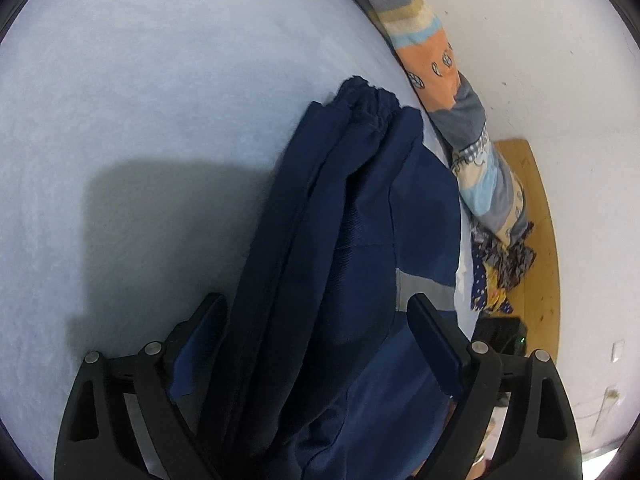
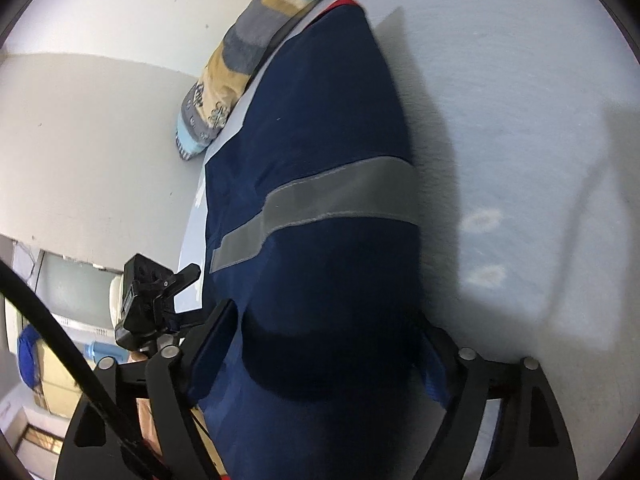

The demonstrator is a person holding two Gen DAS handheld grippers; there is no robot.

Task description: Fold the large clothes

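A navy work garment (image 1: 352,216) of twill-like cloth is lying folded into a long narrow bundle on the pale blue, felt-textured bed (image 1: 140,80), close to its wall-side edge. The left gripper (image 1: 316,320) is standing with jaws spread, the cloth running between them without being pinched. The right gripper (image 2: 328,328) is likewise spread wide around the bundle, pads apparently off it. The left view is showing a gathered elastic hem (image 1: 372,100); the right view is showing a matte grey reflective band (image 2: 320,204) crossing the fabric. A striped plush blanket (image 1: 424,40) is lining the wall.
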